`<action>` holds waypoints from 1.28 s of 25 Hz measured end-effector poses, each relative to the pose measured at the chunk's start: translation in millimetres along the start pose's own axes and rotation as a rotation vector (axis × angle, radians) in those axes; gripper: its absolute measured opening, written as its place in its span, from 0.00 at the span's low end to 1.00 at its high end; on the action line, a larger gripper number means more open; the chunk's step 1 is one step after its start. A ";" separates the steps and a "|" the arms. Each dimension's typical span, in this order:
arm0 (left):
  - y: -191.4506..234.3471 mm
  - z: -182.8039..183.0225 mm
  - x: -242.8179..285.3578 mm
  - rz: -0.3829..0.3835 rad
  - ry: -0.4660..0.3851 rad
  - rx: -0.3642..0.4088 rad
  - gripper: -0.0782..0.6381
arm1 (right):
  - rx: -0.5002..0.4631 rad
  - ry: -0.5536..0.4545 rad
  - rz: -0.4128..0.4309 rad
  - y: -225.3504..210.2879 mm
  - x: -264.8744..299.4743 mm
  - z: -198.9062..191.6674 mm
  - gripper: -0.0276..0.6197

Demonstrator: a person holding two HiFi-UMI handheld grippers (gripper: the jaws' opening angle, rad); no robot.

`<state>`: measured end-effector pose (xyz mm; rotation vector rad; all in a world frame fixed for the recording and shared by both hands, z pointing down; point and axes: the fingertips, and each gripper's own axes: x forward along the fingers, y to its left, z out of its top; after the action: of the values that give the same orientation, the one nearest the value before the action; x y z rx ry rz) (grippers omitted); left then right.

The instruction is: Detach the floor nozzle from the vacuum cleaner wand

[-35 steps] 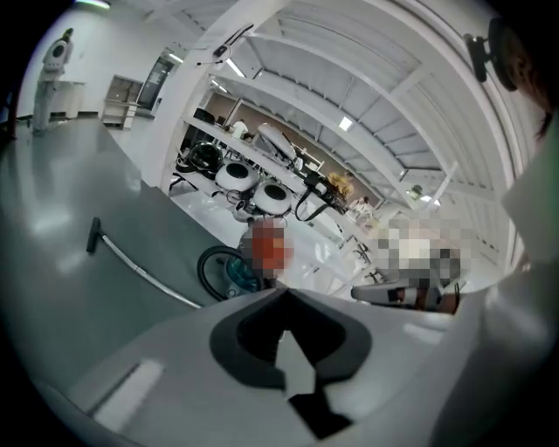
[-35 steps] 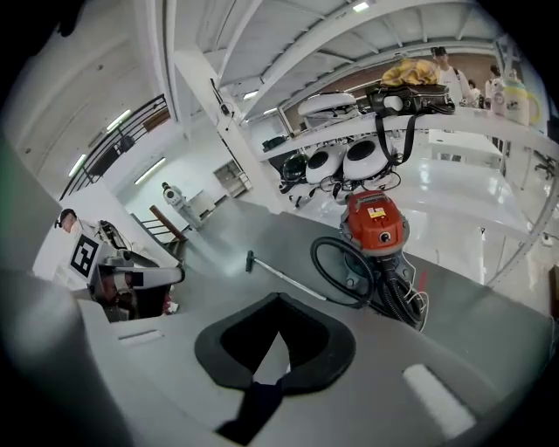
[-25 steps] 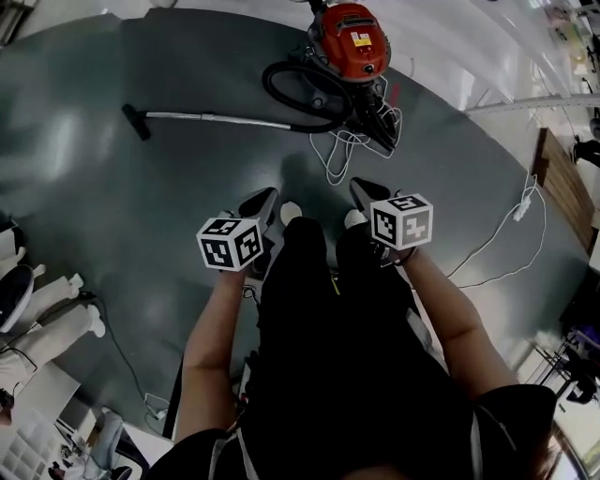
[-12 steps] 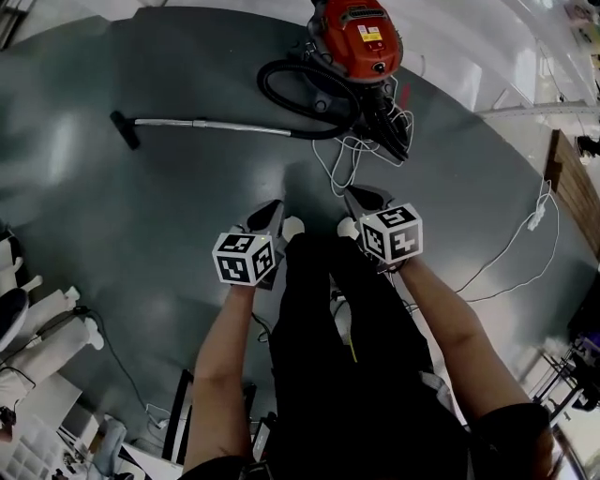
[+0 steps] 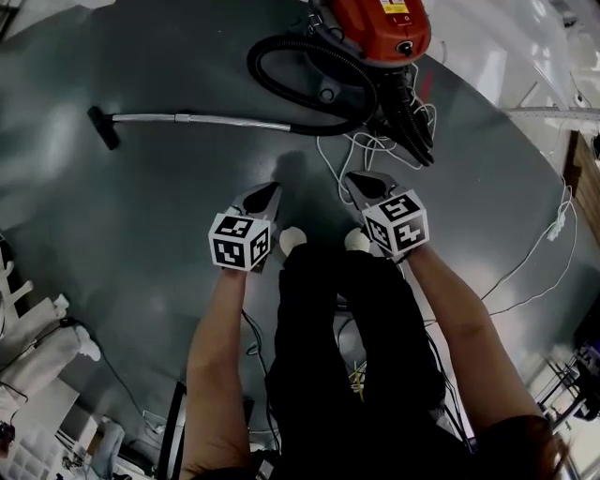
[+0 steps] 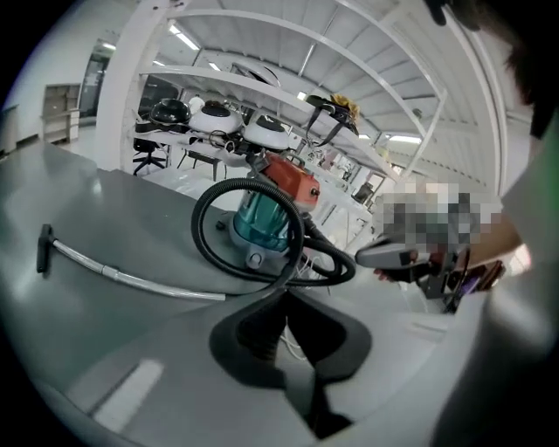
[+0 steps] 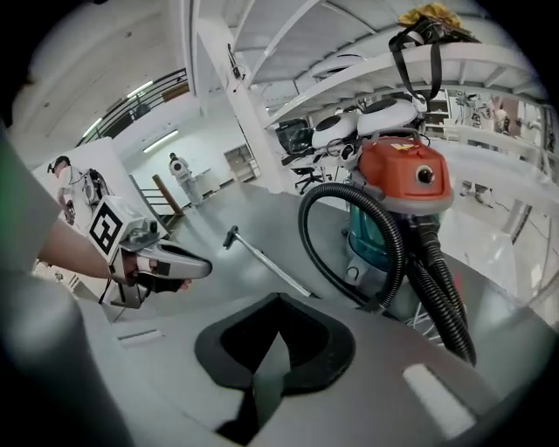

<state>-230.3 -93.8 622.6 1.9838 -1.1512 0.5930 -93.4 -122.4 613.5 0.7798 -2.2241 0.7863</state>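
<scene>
**Two empty grippers, fingers together; nozzle on the wand, well ahead of them**

Head view: both grippers point down and forward over the grey floor. The left gripper and the right gripper have their fingers pressed together and hold nothing. The floor nozzle lies well ahead of the left fingers and far out to their left, attached to the end of the metal wand. The wand runs across in front of the left fingers to the black hose. The hose loops just ahead of both fingertips to the red vacuum cleaner. A tangle of white cable lies between the fingers and the vacuum cleaner.

Left gripper view: the fingers meet in a closed tip with nothing between them. The nozzle sits far left of them on the floor, and the hose loop rises straight beyond.

Right gripper view: the fingers are also closed and empty. The nozzle lies beyond and slightly left of them, and the vacuum cleaner stands to their right.
</scene>
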 end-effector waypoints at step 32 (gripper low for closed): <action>183.0 -106.7 259.5 -0.011 -0.091 0.388 0.12 | -0.482 -0.102 0.308 -108.9 289.1 -79.1 0.04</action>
<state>-265.9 -202.0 937.7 2.3631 -1.1445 0.7737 -166.2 -226.9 905.9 0.2512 -2.5174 0.3198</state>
